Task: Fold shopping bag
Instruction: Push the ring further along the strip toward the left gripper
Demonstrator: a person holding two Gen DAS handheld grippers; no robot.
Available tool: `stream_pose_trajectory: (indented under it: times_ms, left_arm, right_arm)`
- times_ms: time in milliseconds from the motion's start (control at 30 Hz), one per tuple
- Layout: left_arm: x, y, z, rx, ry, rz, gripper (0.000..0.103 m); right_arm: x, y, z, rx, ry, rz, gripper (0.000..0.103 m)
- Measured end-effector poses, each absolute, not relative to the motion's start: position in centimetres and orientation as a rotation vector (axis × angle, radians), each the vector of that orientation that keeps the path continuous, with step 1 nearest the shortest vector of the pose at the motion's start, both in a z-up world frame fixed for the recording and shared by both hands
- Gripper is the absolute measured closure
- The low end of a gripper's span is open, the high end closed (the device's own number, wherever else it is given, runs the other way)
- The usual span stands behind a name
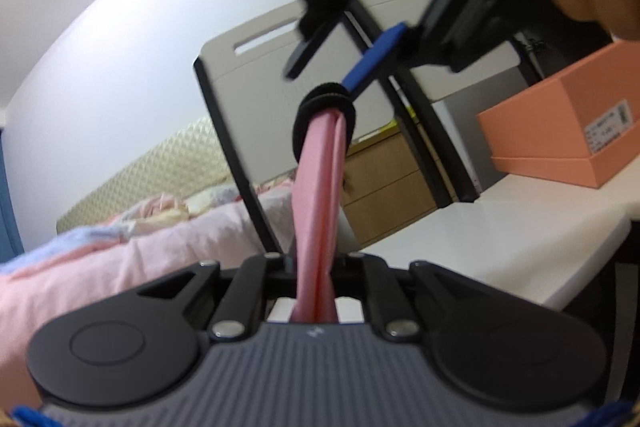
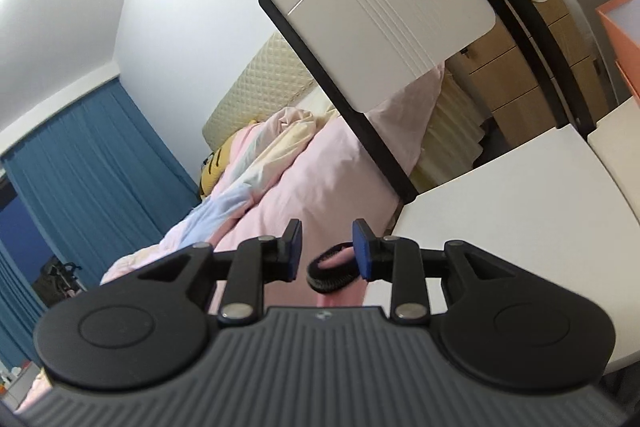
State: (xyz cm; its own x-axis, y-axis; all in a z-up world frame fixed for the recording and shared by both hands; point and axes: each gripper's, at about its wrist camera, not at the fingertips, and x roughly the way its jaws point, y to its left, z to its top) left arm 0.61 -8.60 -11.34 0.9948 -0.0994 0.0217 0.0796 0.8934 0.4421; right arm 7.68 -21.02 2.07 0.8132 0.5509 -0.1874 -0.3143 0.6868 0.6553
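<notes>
The pink shopping bag (image 1: 316,187) is rolled into a long thin bundle, held up in the air. My left gripper (image 1: 314,263) is shut on its lower end. A black elastic band (image 1: 324,107) rings its upper end. My right gripper (image 1: 340,67) shows in the left wrist view above the bundle, open, one blue finger (image 1: 376,57) touching the band. In the right wrist view my right gripper (image 2: 326,247) is open with the band (image 2: 330,269) and the pink bag end (image 2: 340,297) just below and between its blue pads (image 2: 362,247).
A white table (image 1: 500,239) lies to the right with an orange shoebox (image 1: 568,131) on it. A white chair back (image 2: 384,19) with black frame stands behind. A bed with pink bedding (image 2: 304,171) and blue curtains (image 2: 80,179) lie to the left.
</notes>
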Motion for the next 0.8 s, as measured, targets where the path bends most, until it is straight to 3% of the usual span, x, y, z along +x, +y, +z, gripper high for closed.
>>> stream_pose_trajectory:
  times_ms: [133,800]
  left_arm:
    - [0.0,-8.9,-11.4,0.471,-0.075,-0.096,0.094]
    - [0.3,-8.1,-11.2,0.421,-0.035,-0.081,0.098]
  right_arm:
    - [8.0,-21.2,1.7,0.648,0.423,0.493,0.076]
    - [8.6,-19.7,-0.2,0.645,0.524,0.501,0.076]
